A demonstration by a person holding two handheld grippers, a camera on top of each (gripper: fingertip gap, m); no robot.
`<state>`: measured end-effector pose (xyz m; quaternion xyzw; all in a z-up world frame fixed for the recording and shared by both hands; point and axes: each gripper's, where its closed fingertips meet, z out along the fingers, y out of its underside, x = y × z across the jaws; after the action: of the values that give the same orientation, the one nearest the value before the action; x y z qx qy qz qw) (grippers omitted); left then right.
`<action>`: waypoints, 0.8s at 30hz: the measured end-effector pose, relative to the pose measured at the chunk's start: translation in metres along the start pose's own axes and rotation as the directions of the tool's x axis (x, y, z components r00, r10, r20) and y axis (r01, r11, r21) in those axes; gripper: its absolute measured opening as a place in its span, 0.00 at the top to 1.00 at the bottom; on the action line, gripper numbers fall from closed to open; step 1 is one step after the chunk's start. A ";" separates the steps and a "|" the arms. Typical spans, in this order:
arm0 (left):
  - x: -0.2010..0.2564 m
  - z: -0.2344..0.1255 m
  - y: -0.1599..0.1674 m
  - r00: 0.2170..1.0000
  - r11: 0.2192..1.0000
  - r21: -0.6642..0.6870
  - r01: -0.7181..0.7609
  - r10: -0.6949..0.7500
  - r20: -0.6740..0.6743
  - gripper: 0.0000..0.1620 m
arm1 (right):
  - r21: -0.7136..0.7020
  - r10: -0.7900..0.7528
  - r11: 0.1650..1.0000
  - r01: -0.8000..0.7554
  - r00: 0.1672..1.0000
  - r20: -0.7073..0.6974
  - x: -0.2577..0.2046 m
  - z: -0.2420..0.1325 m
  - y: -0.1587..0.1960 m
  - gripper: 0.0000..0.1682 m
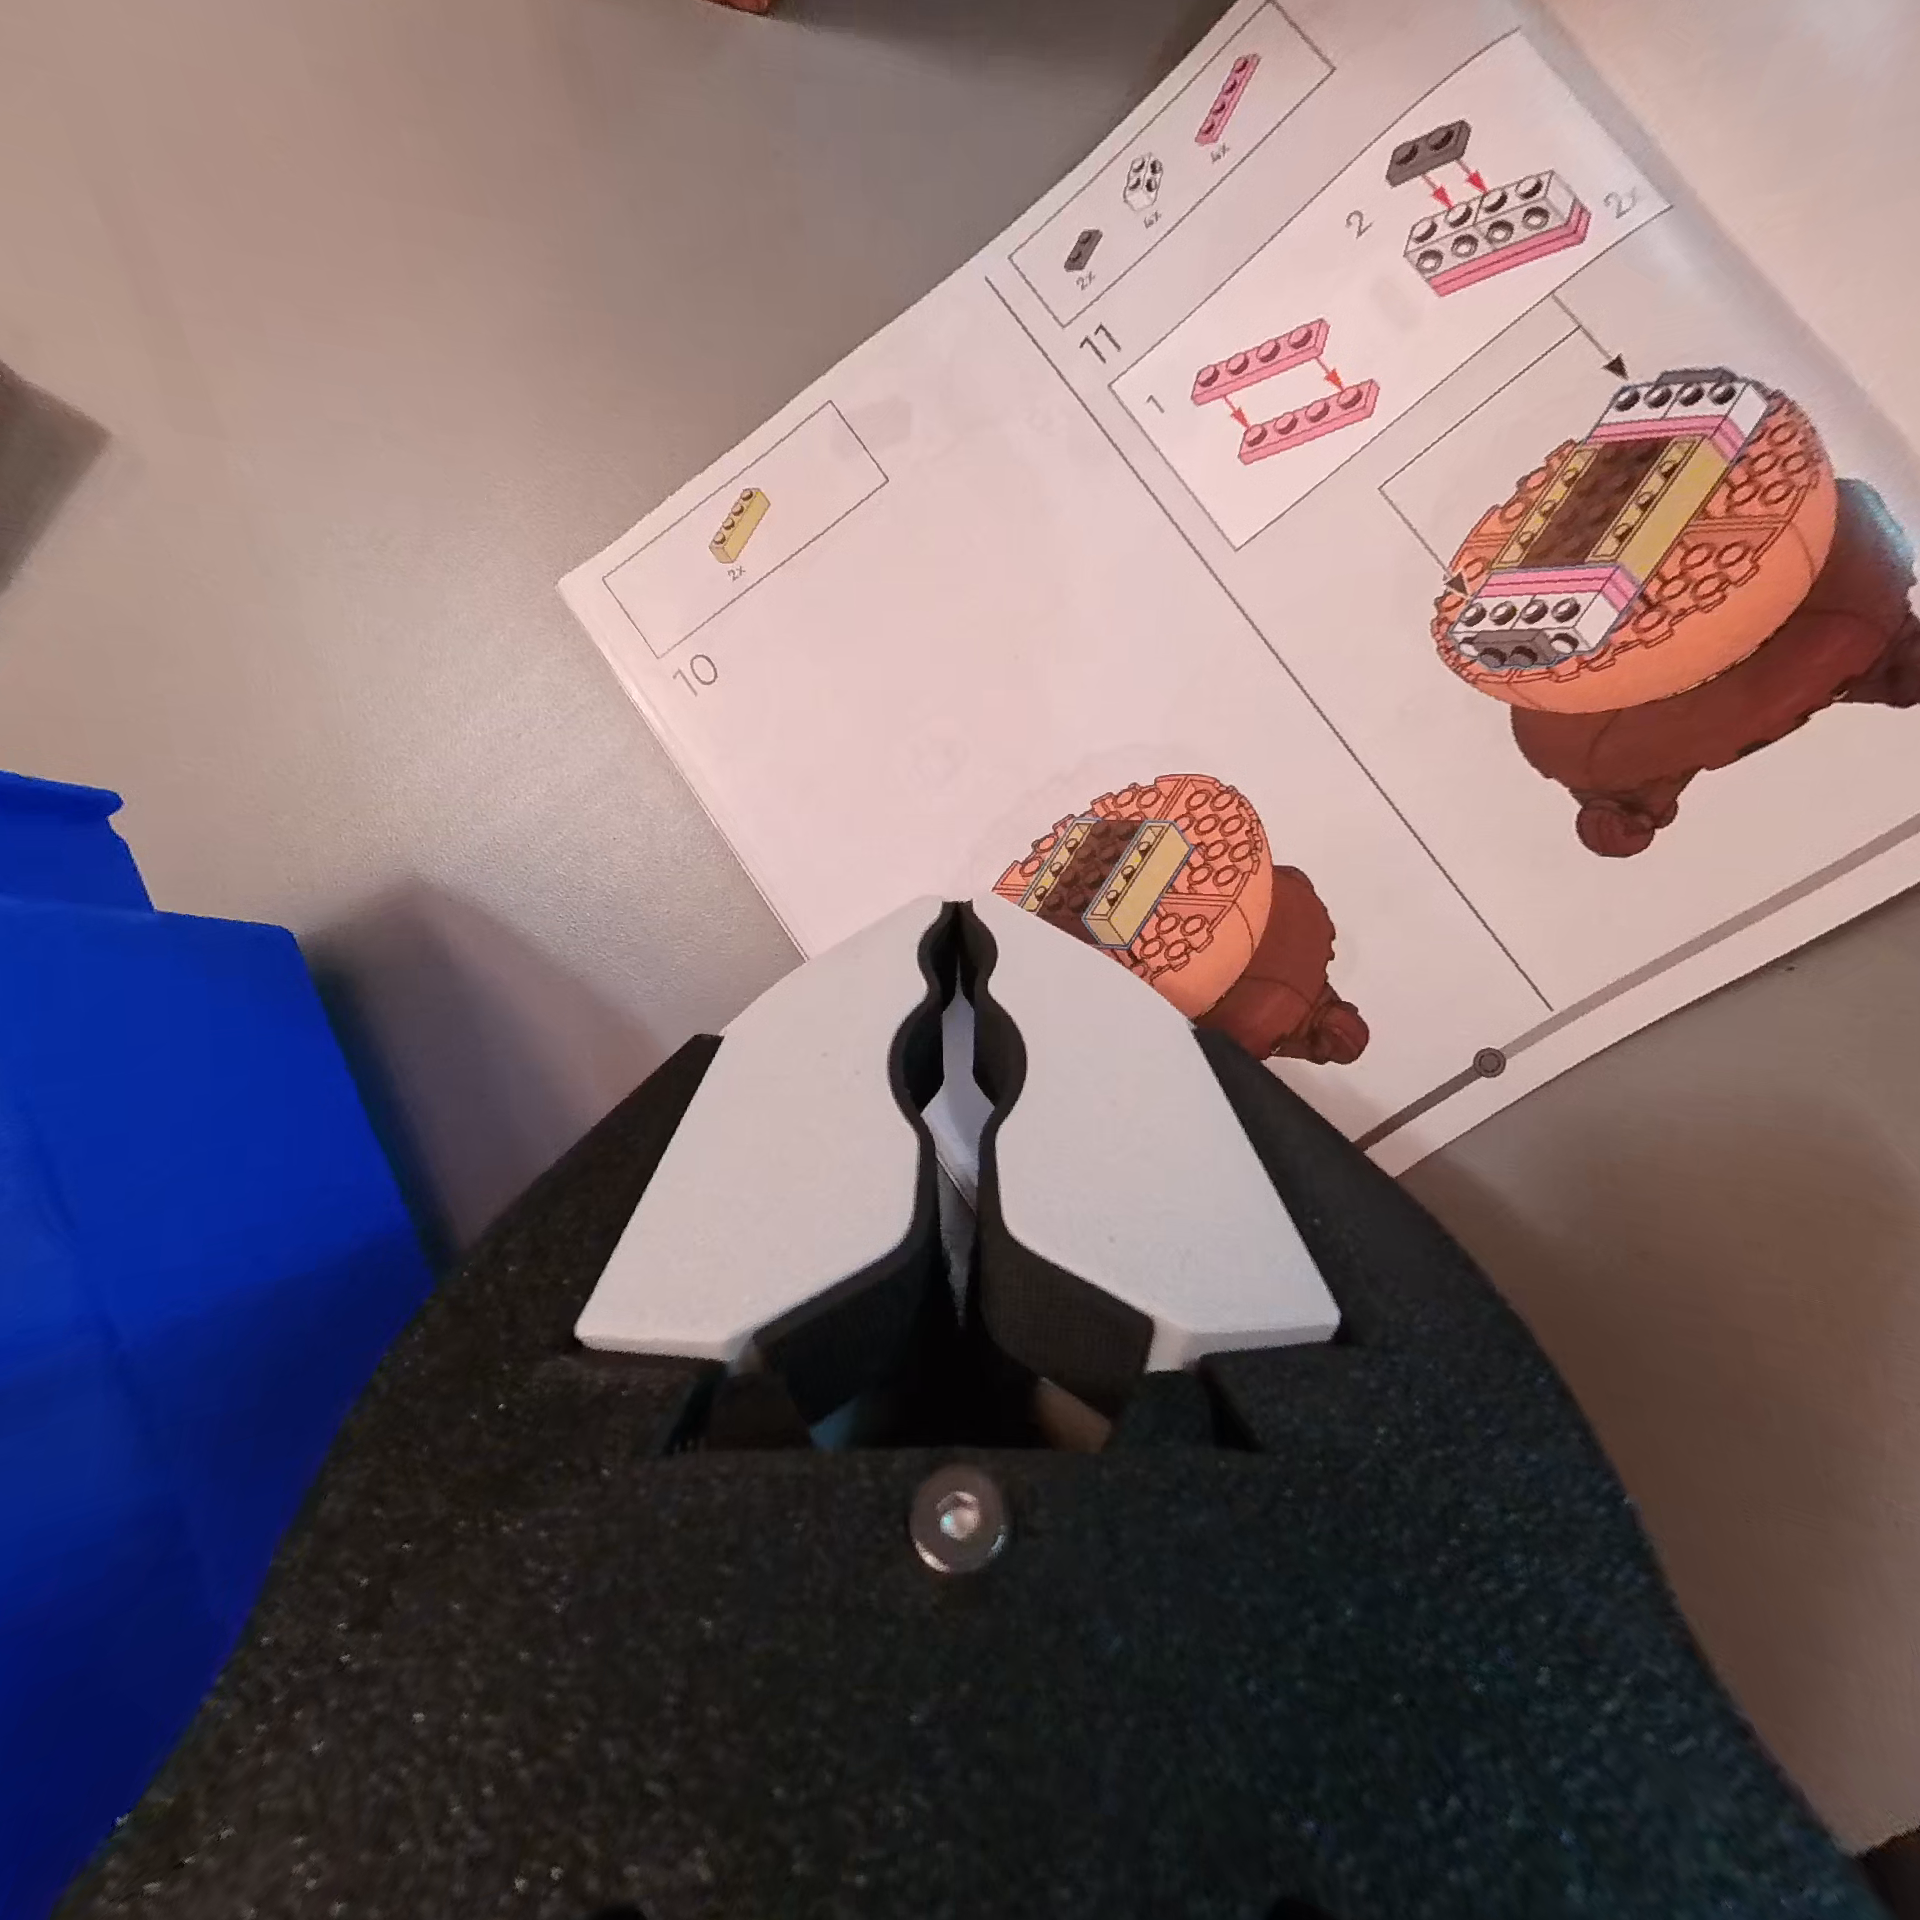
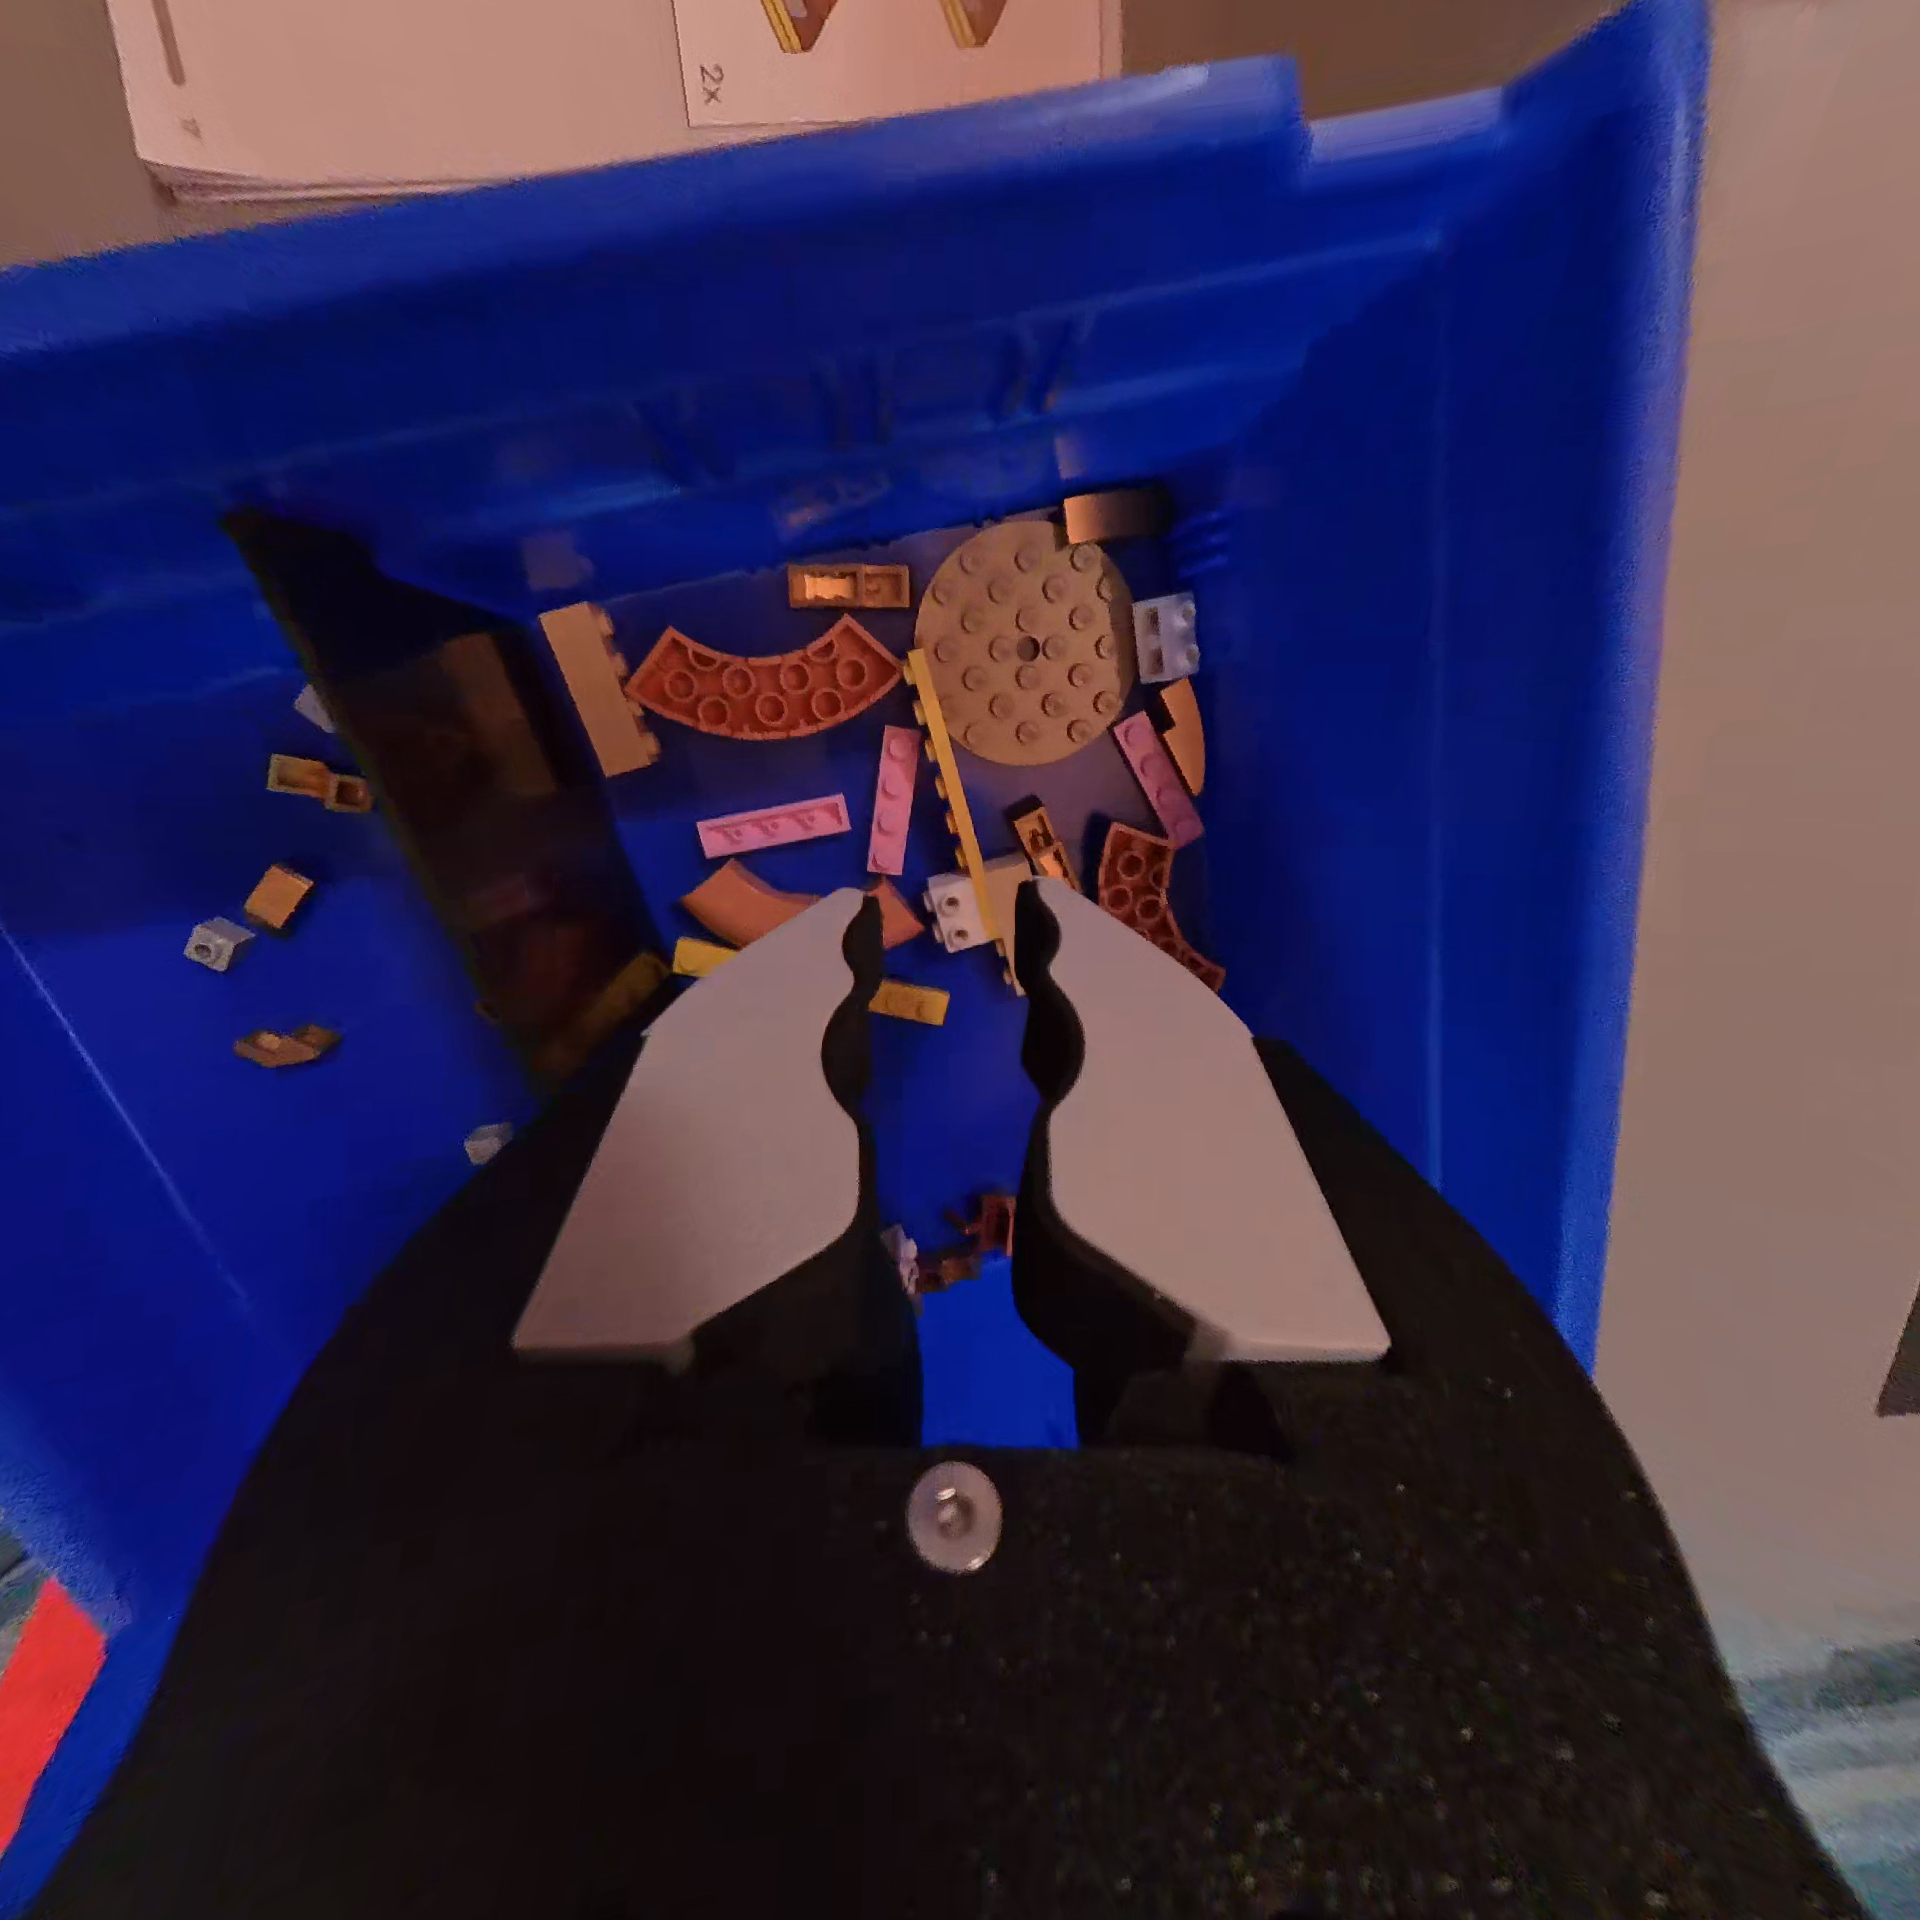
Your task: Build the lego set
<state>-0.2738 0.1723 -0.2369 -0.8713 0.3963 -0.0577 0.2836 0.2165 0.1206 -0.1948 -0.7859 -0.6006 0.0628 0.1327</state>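
Blue bin (image 2: 1455,520) is holding the loose lego pieces (image 2: 894,800); right tongs (image 2: 940,914) are hovering wide above them, left tongs (image 1: 956,914) are pressing together near the instruction booklet (image 1: 1039,623), seemingly gripping nothing. Pieces look light, stiff, slippery; pinch their long edges

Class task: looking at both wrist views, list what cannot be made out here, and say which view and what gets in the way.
- Instruction booklet, left wrist view: lower drawing hidden behind left gripper; right side cut by frame edge.
- Blue bin, right wrist view: near floor hidden behind right gripper.
- Small brown pieces, right wrist view: too small to identify.
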 end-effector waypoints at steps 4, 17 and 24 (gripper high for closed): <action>0.000 0.000 0.000 1.000 1.000 -0.024 -0.002 0.002 -0.012 1.00 | -0.002 -0.022 1.000 0.023 0.999 0.027 -0.006 0.010 -0.005 0.86; 0.000 0.000 0.000 1.000 1.000 -0.023 0.009 -0.009 -0.002 1.00 | 0.093 -0.121 0.991 0.093 0.921 0.370 -0.049 0.009 -0.021 0.91; 0.000 0.000 0.000 0.999 1.000 -0.003 0.029 -0.029 -0.021 1.00 | -0.036 -0.136 0.982 0.184 0.829 0.542 -0.065 0.027 -0.017 0.92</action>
<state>-0.2736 0.1726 -0.2370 -0.8766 0.3868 -0.0704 0.2775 0.1760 0.0654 -0.2200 -0.6888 -0.6794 0.2430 -0.0700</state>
